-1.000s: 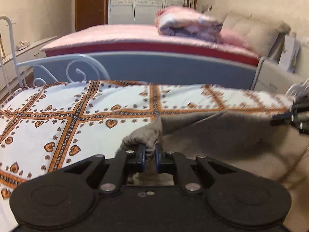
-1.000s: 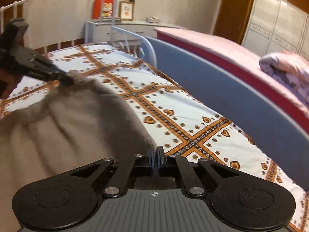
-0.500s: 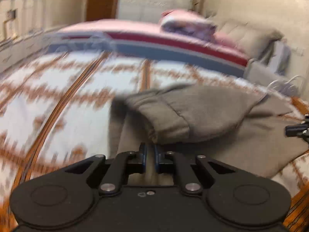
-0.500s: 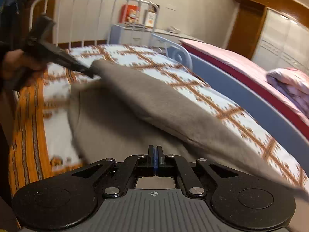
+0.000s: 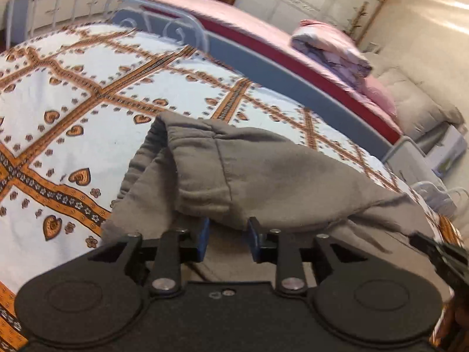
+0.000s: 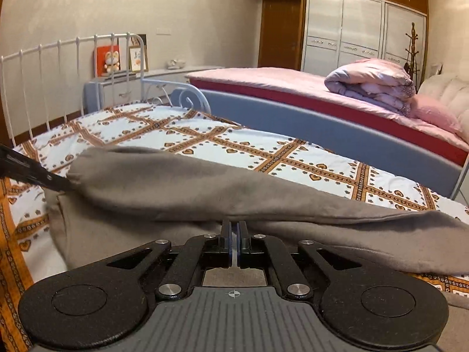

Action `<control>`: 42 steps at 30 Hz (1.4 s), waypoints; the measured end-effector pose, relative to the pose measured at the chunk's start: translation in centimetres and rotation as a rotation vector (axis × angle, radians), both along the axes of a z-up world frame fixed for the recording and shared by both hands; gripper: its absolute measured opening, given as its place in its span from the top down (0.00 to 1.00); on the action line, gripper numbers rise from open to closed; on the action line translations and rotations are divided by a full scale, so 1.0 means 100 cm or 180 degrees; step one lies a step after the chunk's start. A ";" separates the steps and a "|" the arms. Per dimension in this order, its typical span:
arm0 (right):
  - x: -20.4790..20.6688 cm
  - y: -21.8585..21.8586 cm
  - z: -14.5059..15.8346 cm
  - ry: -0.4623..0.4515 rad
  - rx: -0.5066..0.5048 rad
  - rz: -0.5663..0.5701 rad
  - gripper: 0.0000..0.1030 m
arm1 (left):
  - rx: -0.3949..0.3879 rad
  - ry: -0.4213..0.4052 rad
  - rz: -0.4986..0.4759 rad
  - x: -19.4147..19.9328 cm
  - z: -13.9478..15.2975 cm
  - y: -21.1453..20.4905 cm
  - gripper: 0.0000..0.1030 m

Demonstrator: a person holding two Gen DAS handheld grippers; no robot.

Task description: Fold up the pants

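Observation:
The grey pants (image 5: 287, 173) lie on the heart-patterned bed sheet (image 5: 58, 94), one half folded over the other, with the cuffed end (image 5: 190, 161) on top. My left gripper (image 5: 228, 234) is at the near edge of the fold. Its jaws are opening, the cloth edge lies loose between the blue pads (image 5: 202, 236), and they do not press on it. In the right wrist view the left gripper (image 6: 63, 186) touches the fold's left end. My right gripper (image 6: 233, 230) is shut on the pants (image 6: 181, 187) at their near edge; its tip (image 5: 431, 248) shows at the fold's right corner.
A blue-grey bed rail (image 6: 337, 135) runs along the far side of the sheet. Behind it is a pink bed (image 6: 263, 80) with a rolled quilt (image 6: 372, 83). A white metal bed frame (image 6: 67, 55) stands at the left end, with a dresser (image 6: 123, 88) and a wardrobe (image 6: 360, 32) beyond.
Both grippers carried the lifted half of the pants across and laid it on the lower half. The left jaws, shut on the cloth before, have parted. The right stays shut.

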State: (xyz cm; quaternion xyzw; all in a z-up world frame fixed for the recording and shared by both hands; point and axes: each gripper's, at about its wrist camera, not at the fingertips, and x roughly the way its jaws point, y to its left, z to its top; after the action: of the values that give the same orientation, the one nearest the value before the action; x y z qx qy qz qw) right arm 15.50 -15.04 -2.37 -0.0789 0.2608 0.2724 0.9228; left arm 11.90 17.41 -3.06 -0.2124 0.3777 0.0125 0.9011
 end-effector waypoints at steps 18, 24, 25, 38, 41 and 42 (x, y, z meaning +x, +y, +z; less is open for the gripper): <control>0.069 -0.046 -0.025 0.0781 0.1356 -0.0818 0.18 | -0.0688 -0.0262 0.0484 0.018 -0.011 0.024 0.96; 0.125 -0.073 -0.049 0.1285 0.2027 -0.1313 0.37 | -0.0763 -0.0211 0.0391 0.022 -0.015 0.032 0.96; 0.131 -0.077 -0.052 0.1300 0.2063 -0.1361 0.37 | -0.0769 -0.0189 0.0382 0.024 -0.017 0.033 0.95; 0.168 -0.094 -0.067 0.1388 0.2139 -0.1445 0.95 | -0.0794 -0.0248 0.0468 0.046 -0.018 0.037 0.94; 0.146 -0.095 -0.048 0.1123 0.2033 -0.1323 0.95 | -0.0927 -0.0394 0.0399 0.039 -0.010 0.044 0.96; 0.138 -0.097 -0.040 0.1042 0.2022 -0.1282 0.95 | -0.0941 -0.0484 0.0362 0.033 -0.004 0.048 0.98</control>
State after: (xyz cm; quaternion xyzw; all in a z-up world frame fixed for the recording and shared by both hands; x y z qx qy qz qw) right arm 29.34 -24.70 -6.40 0.3069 0.3174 0.1622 0.8824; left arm 15.24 22.21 -3.42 -0.3640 0.2936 -0.0082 0.8839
